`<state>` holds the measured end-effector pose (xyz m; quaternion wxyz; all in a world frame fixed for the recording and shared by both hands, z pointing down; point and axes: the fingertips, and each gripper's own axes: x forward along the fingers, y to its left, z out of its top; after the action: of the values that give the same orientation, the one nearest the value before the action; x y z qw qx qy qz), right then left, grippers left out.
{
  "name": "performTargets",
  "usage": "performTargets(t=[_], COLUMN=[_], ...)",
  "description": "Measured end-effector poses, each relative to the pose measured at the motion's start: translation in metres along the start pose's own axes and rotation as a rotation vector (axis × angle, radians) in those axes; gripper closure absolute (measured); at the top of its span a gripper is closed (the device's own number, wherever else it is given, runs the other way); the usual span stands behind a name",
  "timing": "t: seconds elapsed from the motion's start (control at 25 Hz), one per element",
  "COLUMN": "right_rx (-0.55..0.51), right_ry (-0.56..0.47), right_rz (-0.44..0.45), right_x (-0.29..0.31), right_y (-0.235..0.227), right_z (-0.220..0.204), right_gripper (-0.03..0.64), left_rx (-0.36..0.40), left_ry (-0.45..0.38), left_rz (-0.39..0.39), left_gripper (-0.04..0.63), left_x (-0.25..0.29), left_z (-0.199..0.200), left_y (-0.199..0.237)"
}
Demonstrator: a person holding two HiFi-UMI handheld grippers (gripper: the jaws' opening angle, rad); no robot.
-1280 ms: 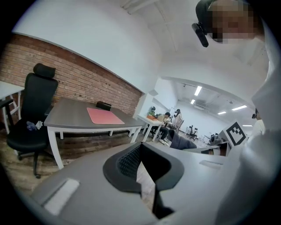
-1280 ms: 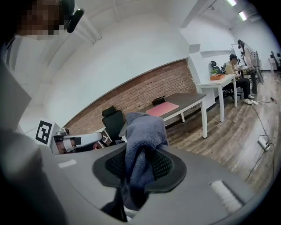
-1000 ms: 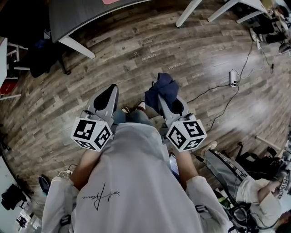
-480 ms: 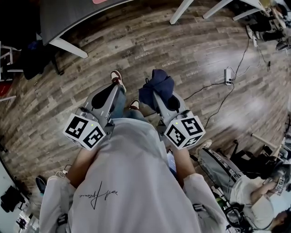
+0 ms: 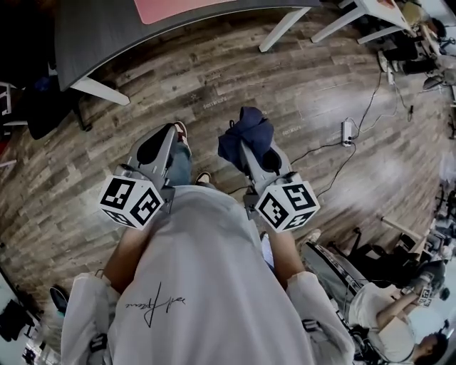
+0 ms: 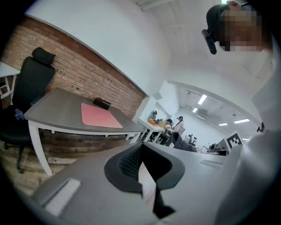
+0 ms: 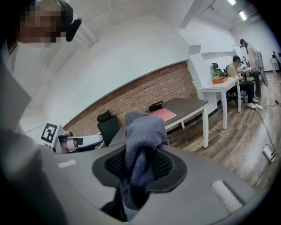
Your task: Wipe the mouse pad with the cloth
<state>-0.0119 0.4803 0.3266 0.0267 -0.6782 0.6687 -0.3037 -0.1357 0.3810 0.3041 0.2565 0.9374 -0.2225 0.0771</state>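
A pink mouse pad [image 5: 178,7] lies on a grey table [image 5: 100,32] at the top edge of the head view, well ahead of both grippers. In the left gripper view the mouse pad [image 6: 100,115] sits mid-table, and the right gripper view shows the mouse pad [image 7: 163,114] far off. My right gripper [image 5: 244,146] is shut on a dark blue cloth [image 5: 246,132]; the cloth [image 7: 141,145] bunches up out of the jaws. My left gripper [image 5: 169,132] is held over the wooden floor, jaws together with nothing in them.
A black office chair [image 6: 28,88] stands at the table's left end and a small black object [image 6: 102,103] lies behind the pad. A power strip [image 5: 347,131] with cables lies on the floor to the right. White desks [image 5: 356,11] stand at top right. A seated person [image 5: 385,314] is at lower right.
The view has advanced toward the grey table, so the pink pad shows more at the top edge. Both grippers keep their pose, with the cloth still held.
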Motion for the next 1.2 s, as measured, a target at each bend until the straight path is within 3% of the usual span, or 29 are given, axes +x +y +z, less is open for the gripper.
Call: performTargets(t=[0.16, 0.52, 0.72, 0.96, 1.08, 1.2], right_rx=[-0.011, -0.032, -0.057, -0.081, -0.122, -0.117], right_ry=[0.010, 0.043, 0.062, 0.071, 0.096, 0.113], right_rz=[0.003, 0.013, -0.013, 0.002, -0.011, -0.009], right_x=[0.029, 0.111, 0.147, 0.187, 0.199, 0.205], right_y=[0.001, 0.018, 0.022, 0.035, 0.038, 0.038], right_z=[0.019, 0.056, 0.071, 0.089, 0.089, 0.087], right_gripper=[0.506, 0.506, 0.506, 0.506, 0.505, 0.505], left_rx=[0.005, -0.002, 0.174, 0.191, 0.250, 0.242], left_ry=[0.010, 0.020, 0.076, 0.066, 0.105, 0.124], left_rz=[0.021, -0.025, -0.059, -0.069, -0.065, -0.068], left_gripper=[0.578, 0.577, 0.577, 0.577, 0.577, 0.577], left_x=[0.019, 0.060, 0.082, 0.094, 0.096, 0.092], left_z=[0.021, 0.068, 0.084, 0.101, 0.095, 0.089], left_y=[0.025, 0.084, 0.096, 0.125, 0.133, 0.138])
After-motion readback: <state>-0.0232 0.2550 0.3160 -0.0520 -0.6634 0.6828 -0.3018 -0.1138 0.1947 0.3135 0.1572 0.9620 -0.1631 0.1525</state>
